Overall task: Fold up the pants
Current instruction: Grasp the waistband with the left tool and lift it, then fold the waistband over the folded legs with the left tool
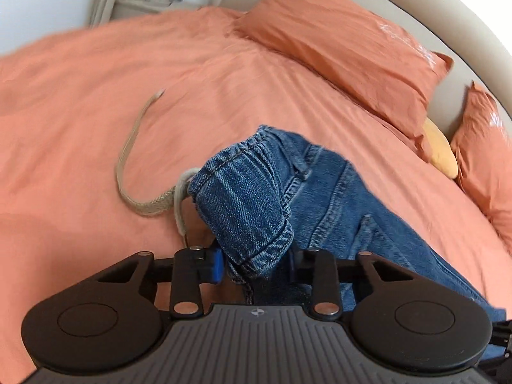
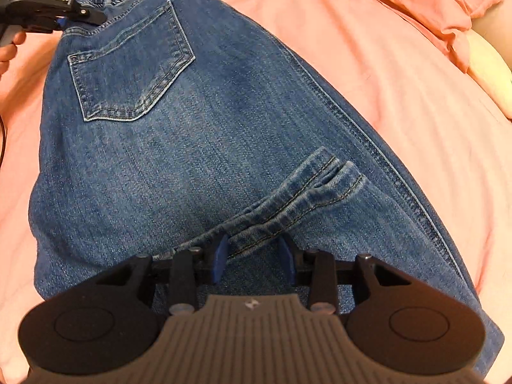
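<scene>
Blue jeans (image 2: 198,121) lie on the salmon bedcover with a back pocket (image 2: 128,73) facing up and both legs doubled back over the seat. My right gripper (image 2: 253,256) is shut on the two stacked leg hems (image 2: 307,188), which run between its blue pads just above the denim. In the left wrist view, my left gripper (image 1: 257,260) is shut on the bunched elastic waistband (image 1: 243,198). The right wrist view shows that same left gripper (image 2: 80,16) clamped on the waistband corner at the top left.
A beige woven belt (image 1: 134,156) trails from the waistband across the bedcover (image 1: 80,96). Salmon pillows (image 1: 345,48) and a yellow cushion (image 1: 441,153) rest against the beige headboard (image 1: 448,16). A person's hand (image 2: 8,51) holds the left gripper.
</scene>
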Motion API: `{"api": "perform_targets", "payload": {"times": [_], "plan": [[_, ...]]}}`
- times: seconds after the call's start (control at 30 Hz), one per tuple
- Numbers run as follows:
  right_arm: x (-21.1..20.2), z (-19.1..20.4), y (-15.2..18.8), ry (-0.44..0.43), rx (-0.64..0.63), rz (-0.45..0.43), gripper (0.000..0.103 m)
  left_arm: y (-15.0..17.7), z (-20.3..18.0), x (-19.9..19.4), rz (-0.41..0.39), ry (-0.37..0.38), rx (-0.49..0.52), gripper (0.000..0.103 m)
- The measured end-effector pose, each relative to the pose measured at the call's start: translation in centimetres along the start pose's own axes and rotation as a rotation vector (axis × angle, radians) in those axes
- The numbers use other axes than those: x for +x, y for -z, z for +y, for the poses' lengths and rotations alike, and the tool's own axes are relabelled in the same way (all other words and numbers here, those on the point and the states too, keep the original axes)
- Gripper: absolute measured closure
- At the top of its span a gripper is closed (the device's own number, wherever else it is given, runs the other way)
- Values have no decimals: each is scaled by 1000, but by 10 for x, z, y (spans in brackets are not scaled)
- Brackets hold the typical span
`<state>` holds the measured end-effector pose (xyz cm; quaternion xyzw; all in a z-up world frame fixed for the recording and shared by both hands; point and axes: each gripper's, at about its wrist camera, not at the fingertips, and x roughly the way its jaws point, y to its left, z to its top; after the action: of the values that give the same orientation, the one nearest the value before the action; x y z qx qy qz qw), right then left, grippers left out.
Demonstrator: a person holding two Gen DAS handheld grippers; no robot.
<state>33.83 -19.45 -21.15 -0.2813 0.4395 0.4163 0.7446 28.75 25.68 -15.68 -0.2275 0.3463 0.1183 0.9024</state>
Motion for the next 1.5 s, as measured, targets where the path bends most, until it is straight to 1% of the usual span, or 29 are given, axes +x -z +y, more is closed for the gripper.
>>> {"api": "perform_targets", "payload": {"times": [0.13,0.27,0.37,0.4,0.47,0.53,0.6,0.8,0.9,1.0,1.1,1.17,1.3,1.4,1.43,1.5], "plan": [[1,-2,2,-2,34,-13,69,-11,-26,-25,-33,-10,72,66],[-3,-2,6,26,47,-16,69,-20,-62,-54,-77,-13,157,66],[-6,-2,8,48,91,-25,69,-26,-94,-76,-104,-16,211,66],[-10,-1,9,55,102,-35,69,-28,-105,-83,-115,-14,232,66],[-25,-4,16,55,134,-87,69,-29,-129,-98,-135,-3,277,66],[-47,-12,30,32,181,-154,61,-28,-156,-110,-159,11,339,67],[-69,-23,50,26,223,-193,59,-24,-186,-123,-192,29,398,67],[-112,-58,128,68,316,-203,60,-4,-287,-154,-264,111,535,68],[-124,-73,165,87,384,-218,60,16,-338,-157,-278,149,615,68],[-131,-86,197,94,455,-244,60,43,-384,-145,-271,161,688,69],[-138,-98,222,87,532,-275,60,75,-419,-121,-240,170,739,69],[-141,-105,236,75,571,-291,60,101,-438,-102,-198,175,789,69],[-145,-114,259,62,618,-299,60,170,-464,-74,-93,202,927,69],[-143,-117,271,55,625,-290,61,222,-467,-61,-45,228,1032,69],[-142,-118,274,55,626,-285,61,235,-466,-56,-29,234,1052,69],[-141,-119,282,54,627,-272,61,250,-459,-49,11,247,1063,67]]}}
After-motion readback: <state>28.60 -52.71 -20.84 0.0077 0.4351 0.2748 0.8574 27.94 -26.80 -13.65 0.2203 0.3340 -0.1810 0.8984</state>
